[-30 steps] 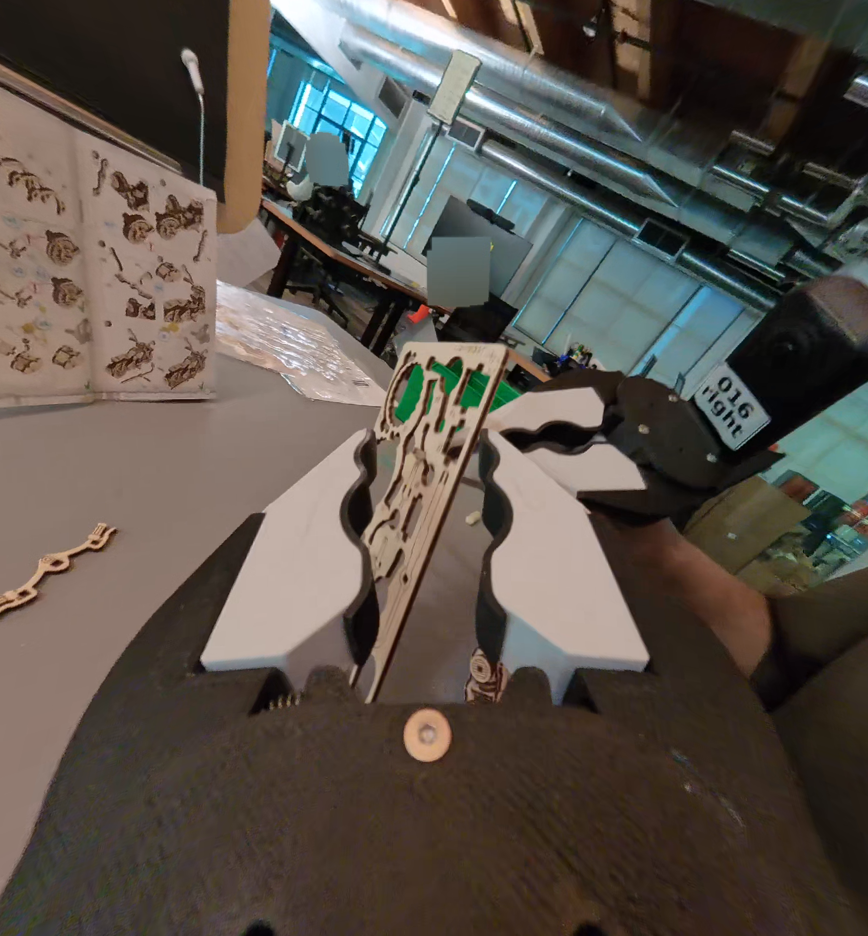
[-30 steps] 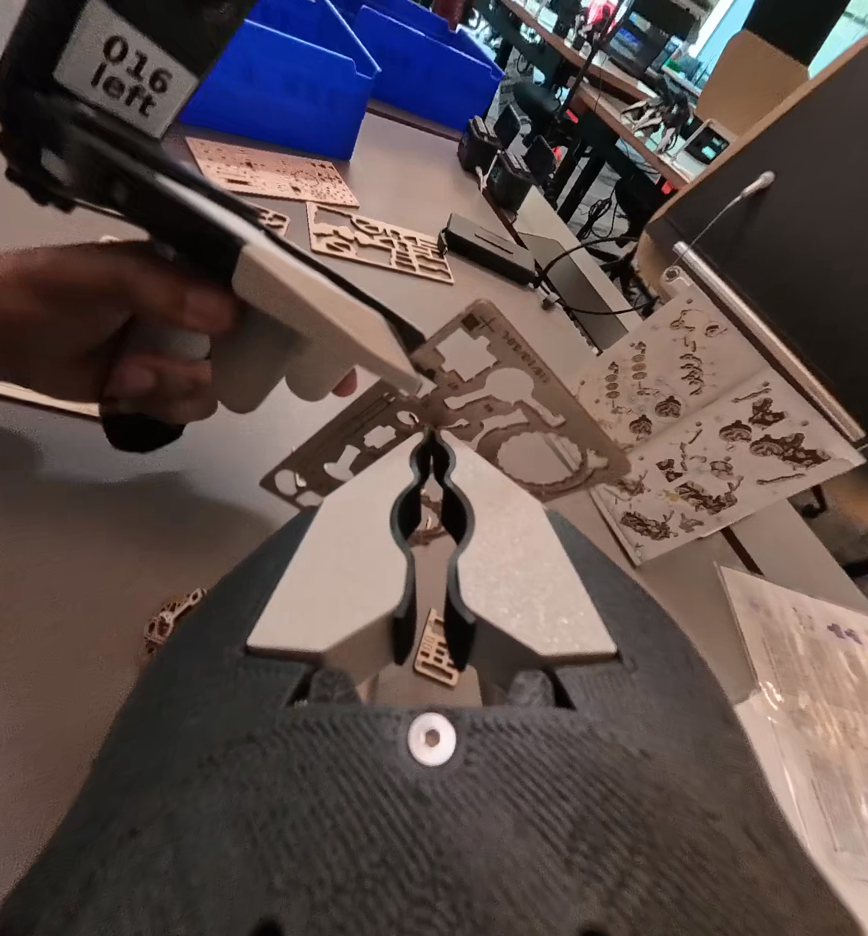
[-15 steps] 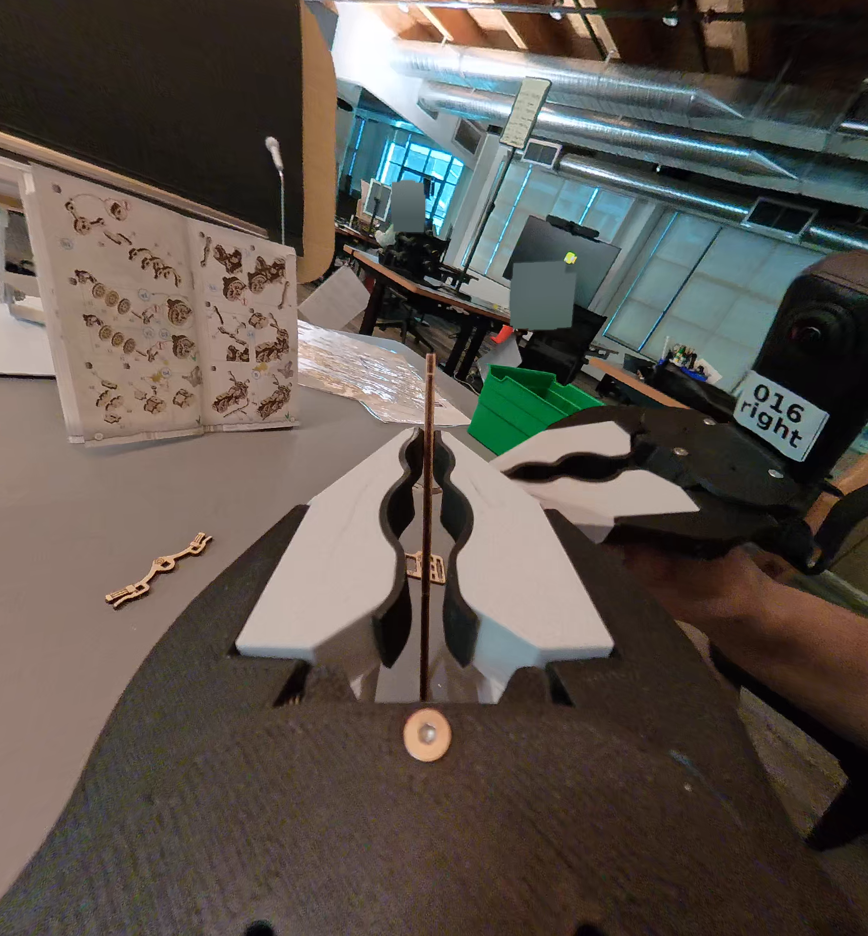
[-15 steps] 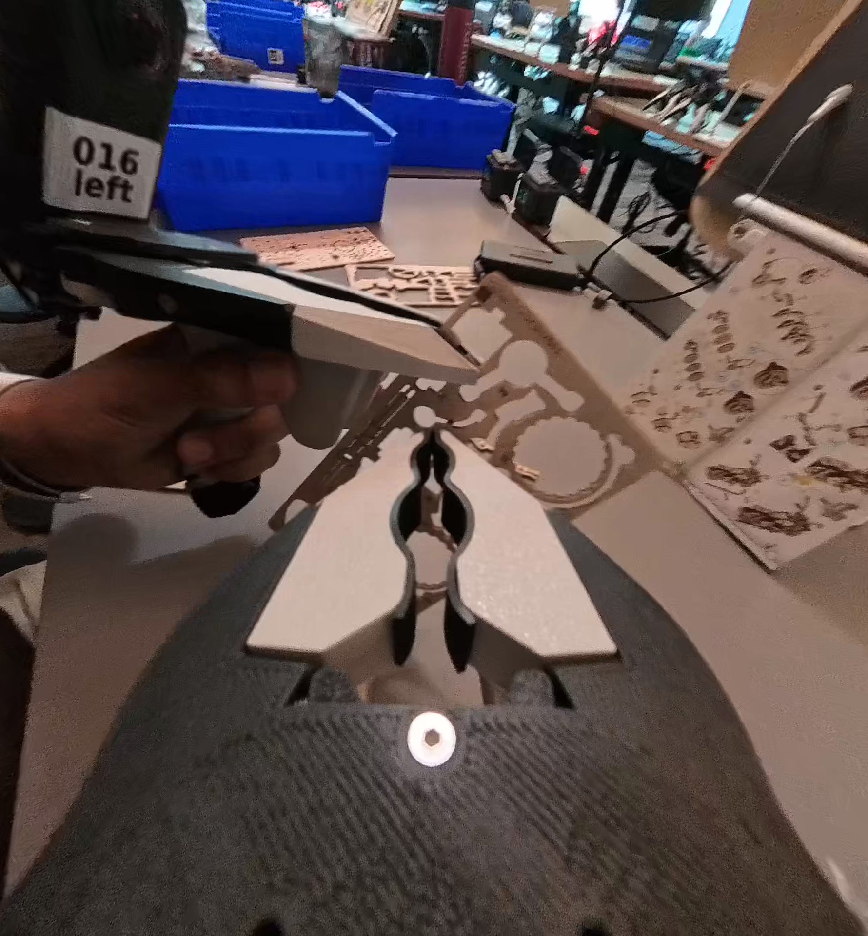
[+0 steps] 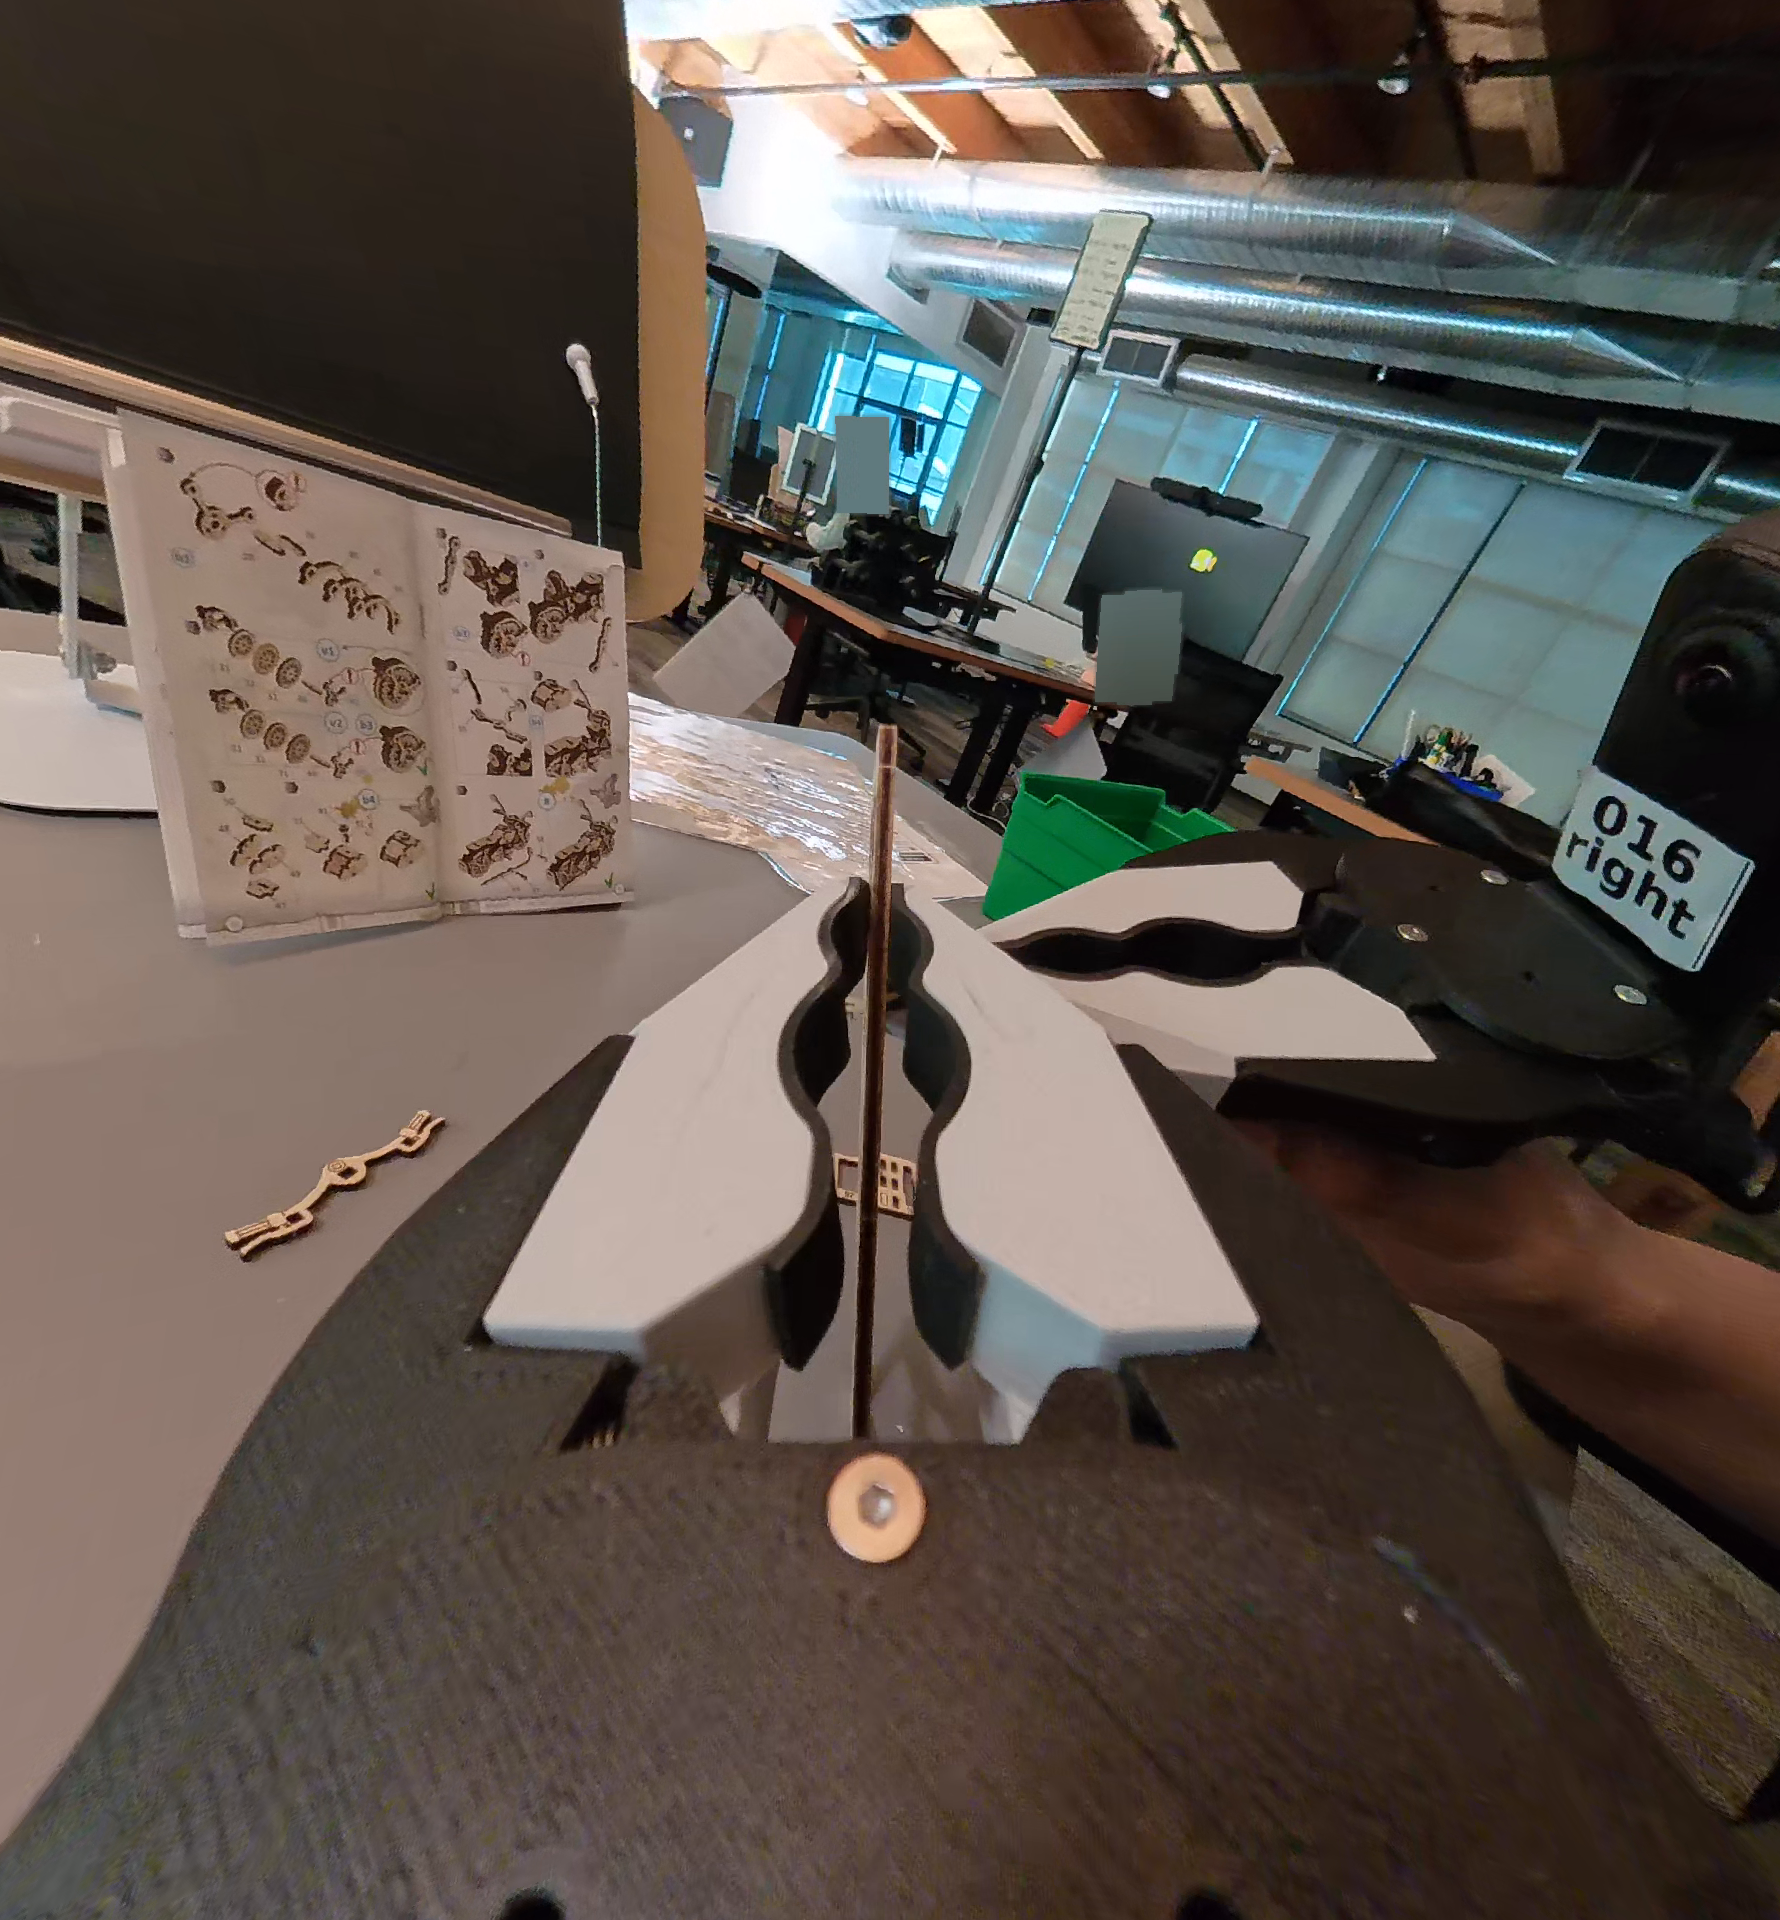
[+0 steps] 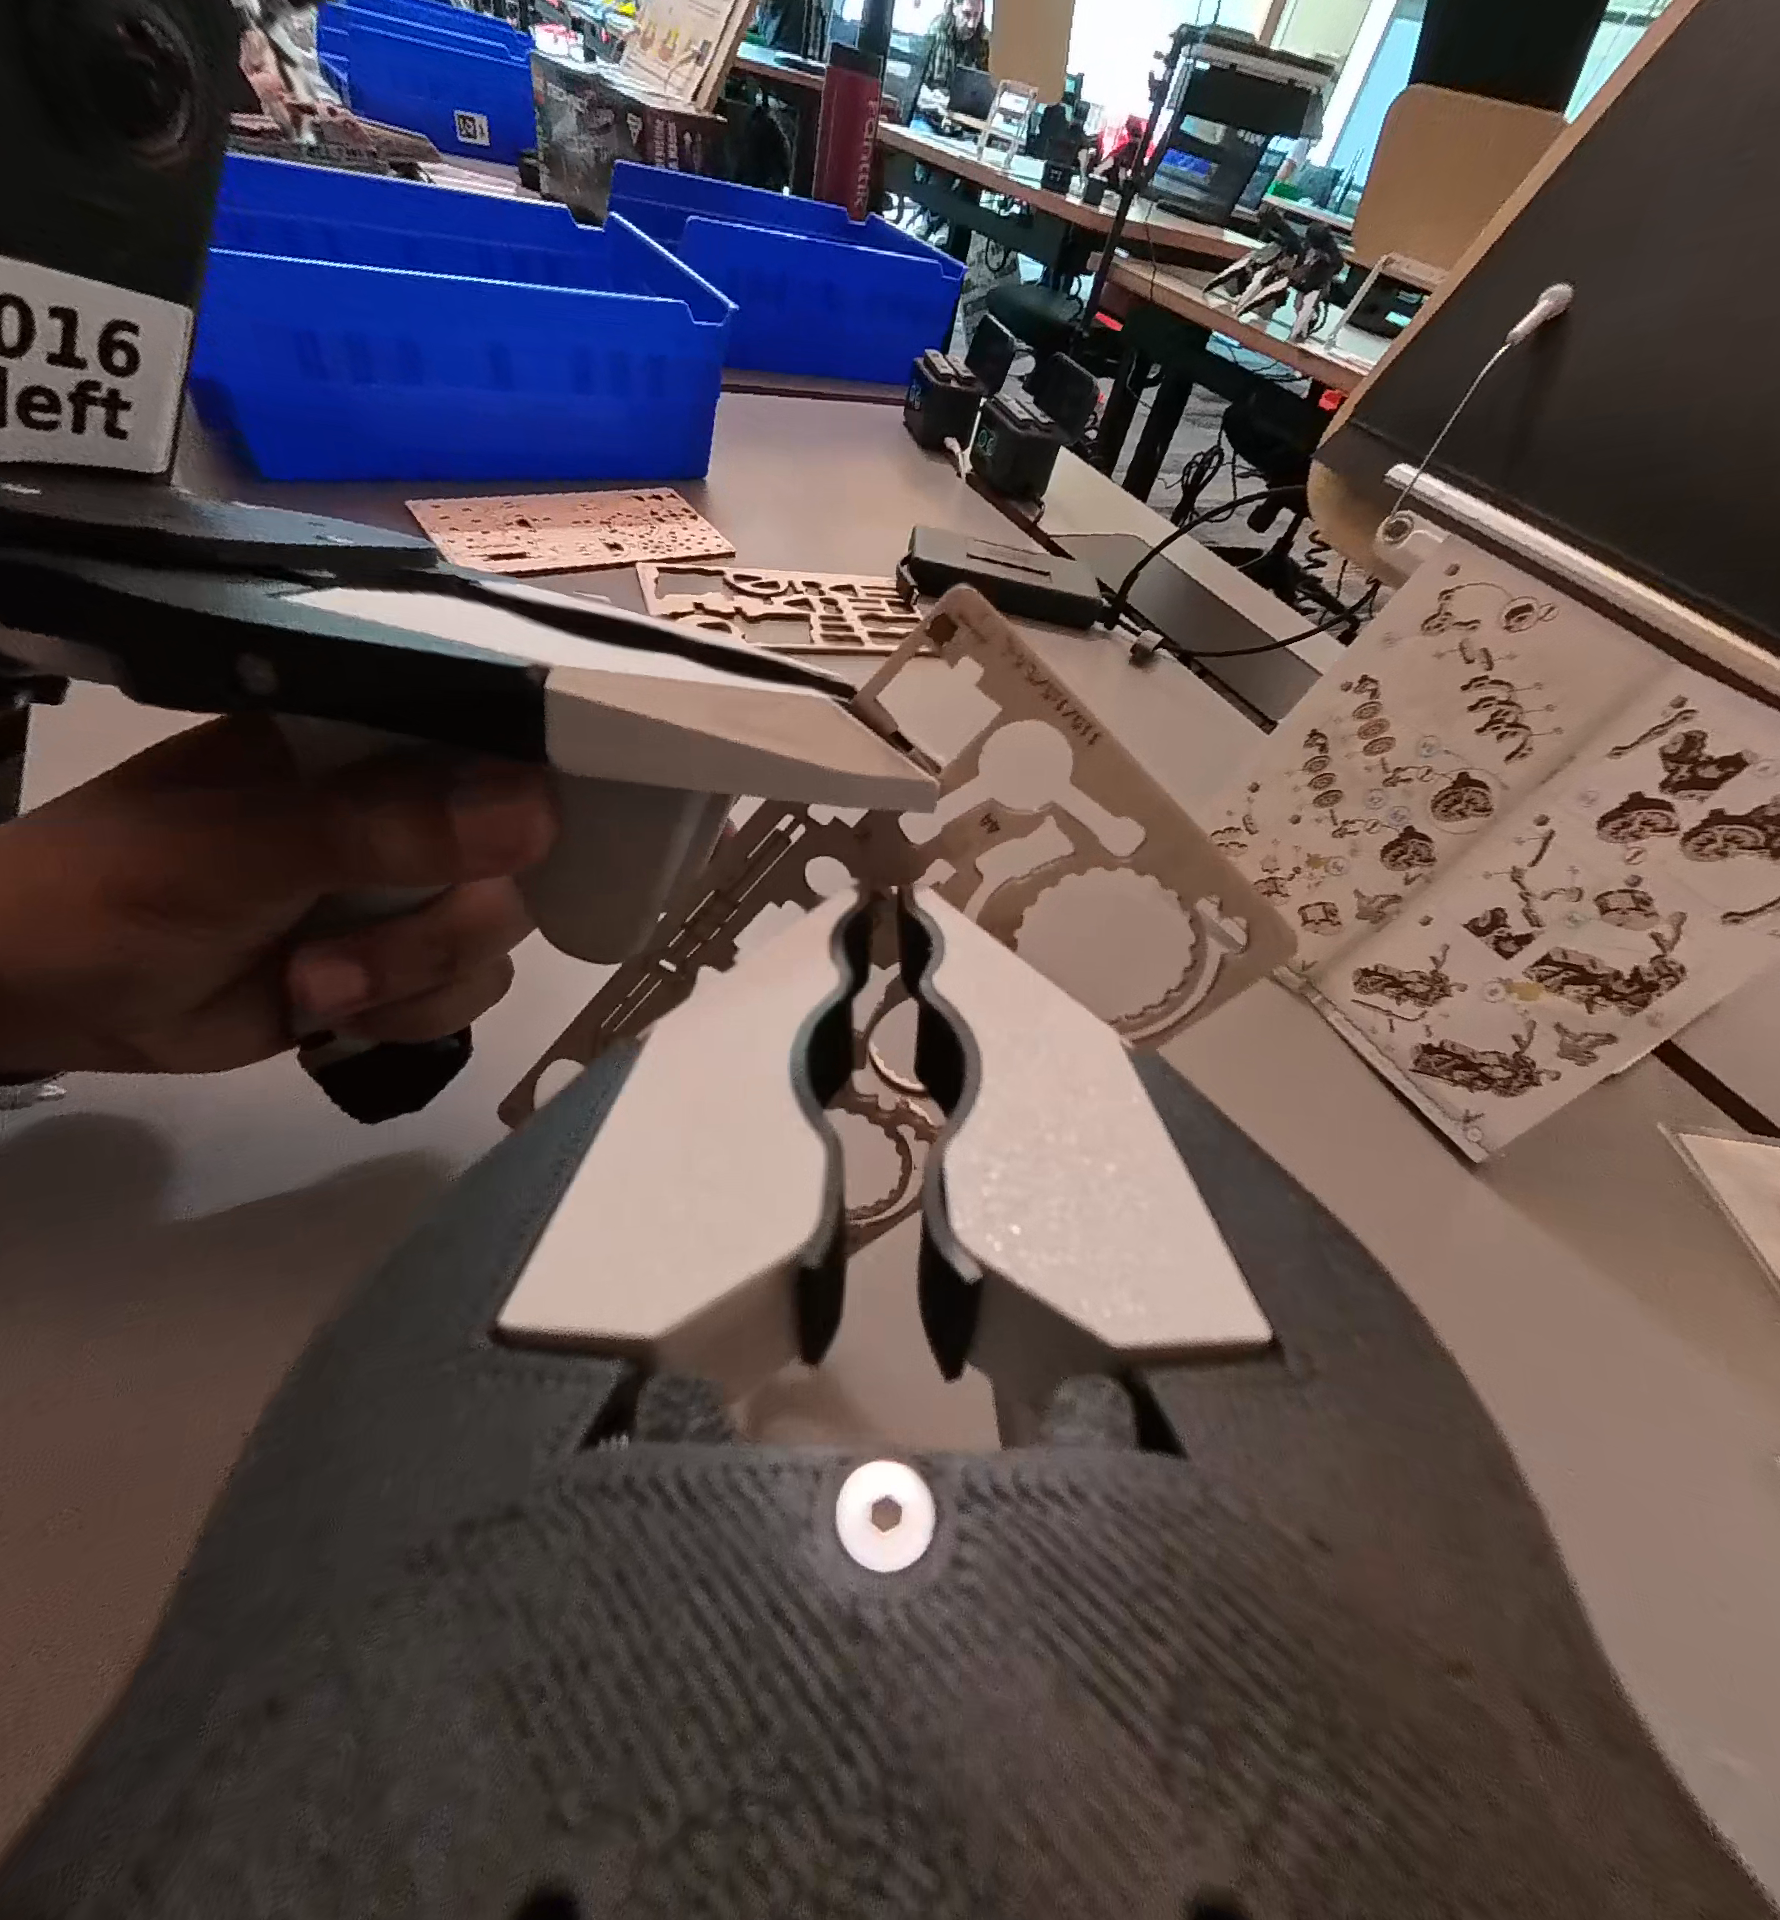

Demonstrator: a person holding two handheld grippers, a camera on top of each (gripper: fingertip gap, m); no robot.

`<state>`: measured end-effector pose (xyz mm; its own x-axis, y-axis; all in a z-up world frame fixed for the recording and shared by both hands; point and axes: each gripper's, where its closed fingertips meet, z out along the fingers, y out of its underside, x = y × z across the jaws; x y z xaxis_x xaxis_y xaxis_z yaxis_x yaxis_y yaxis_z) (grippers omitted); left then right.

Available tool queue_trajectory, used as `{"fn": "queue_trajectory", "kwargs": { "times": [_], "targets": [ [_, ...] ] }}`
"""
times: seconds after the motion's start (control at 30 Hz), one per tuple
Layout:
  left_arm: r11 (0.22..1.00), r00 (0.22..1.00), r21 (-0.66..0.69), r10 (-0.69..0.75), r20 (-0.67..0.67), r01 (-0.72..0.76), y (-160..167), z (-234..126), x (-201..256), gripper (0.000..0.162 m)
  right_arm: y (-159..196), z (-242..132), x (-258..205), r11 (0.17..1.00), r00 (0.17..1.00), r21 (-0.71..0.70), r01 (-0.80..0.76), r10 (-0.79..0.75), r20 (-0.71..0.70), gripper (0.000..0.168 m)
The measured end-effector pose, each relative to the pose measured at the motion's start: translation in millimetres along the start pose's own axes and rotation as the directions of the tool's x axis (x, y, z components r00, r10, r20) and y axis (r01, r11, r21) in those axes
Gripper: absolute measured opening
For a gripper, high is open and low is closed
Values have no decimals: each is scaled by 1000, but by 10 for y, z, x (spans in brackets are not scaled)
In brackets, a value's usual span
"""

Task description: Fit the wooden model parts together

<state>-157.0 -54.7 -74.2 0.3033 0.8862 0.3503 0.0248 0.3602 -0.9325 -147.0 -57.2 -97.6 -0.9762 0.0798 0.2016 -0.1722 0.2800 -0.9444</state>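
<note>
My left gripper [image 5: 878, 904] is shut on a thin laser-cut wooden sheet [image 5: 884, 800], held upright above the grey table and seen edge-on. In the right wrist view the left gripper [image 6: 896, 774] pinches the sheet [image 6: 1073, 831] near its upper corner. The sheet has gear-shaped and round cutouts. My right gripper [image 6: 881, 909] points at the sheet's lower middle, its jaws nearly together with nothing clearly between them. It also shows in the left wrist view [image 5: 1000, 940], just right of the sheet. A small wooden link piece [image 5: 335, 1184] lies on the table to the left.
An open instruction booklet [image 5: 377, 707] stands at the back. Two more wooden sheets [image 6: 574, 530] lie flat near blue bins [image 6: 450, 384]. A black device with cables [image 6: 1000, 577], a green bin [image 5: 1083, 842] and a white lamp base [image 5: 24, 738] are around. Less than 4 cm separates the two grippers' tips. My right tips are roughly 15 centimeters from the small wooden link piece [image 5: 335, 1184].
The left gripper has turned level, so the sheet went from tilted to edge-on. The right gripper has come closer to the sheet's lower part.
</note>
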Motion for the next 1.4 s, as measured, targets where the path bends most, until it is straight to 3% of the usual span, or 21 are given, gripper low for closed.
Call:
{"fn": "queue_trajectory", "kwargs": {
  "times": [0.33, 0.4, 0.5, 0.53, 0.67, 0.9, 1.2, 1.4],
  "targets": [
    [999, 999, 1, 34, 16, -34, 19, 0, 11, 0, 16, -2, -52, 987, 987, -43, 155, -156, -22, 0],
    [999, 999, 3, 34, 22, -35, 18, 1, 9, 0, 17, -1, -49, 996, 996, -30, 85, -85, 5, 0],
    [999, 999, 8, 31, 22, -31, 5, 2, -1, 0, 10, 0, -11, 977, 972, -14, -211, 211, 102, 0],
    [999, 999, 4, 32, 24, -32, 10, 2, -8, 0, 16, 1, -3, 972, 965, -18, -235, 235, 115, 0],
    [1000, 1000, 14, 14, 17, -14, 1, -4, -8, 0, 8, -5, 11, 998, 997, -13, -66, 66, 27, 0],
    [1000, 999, 19, -6, 34, 5, 6, -22, -87, 0, -15, -50, 84, 979, 976, 4, -202, 201, 80, 0],
    [1000, 1000, 26, 1, 25, -2, -5, -20, -64, 0, -3, 5, -4, 997, 996, 11, -73, 72, 44, 0],
    [1000, 1000, 28, 4, 29, -5, -4, -21, -72, 0, -64, -45, 59, 996, 997, 38, -78, 76, 34, 0]
  ]
}}
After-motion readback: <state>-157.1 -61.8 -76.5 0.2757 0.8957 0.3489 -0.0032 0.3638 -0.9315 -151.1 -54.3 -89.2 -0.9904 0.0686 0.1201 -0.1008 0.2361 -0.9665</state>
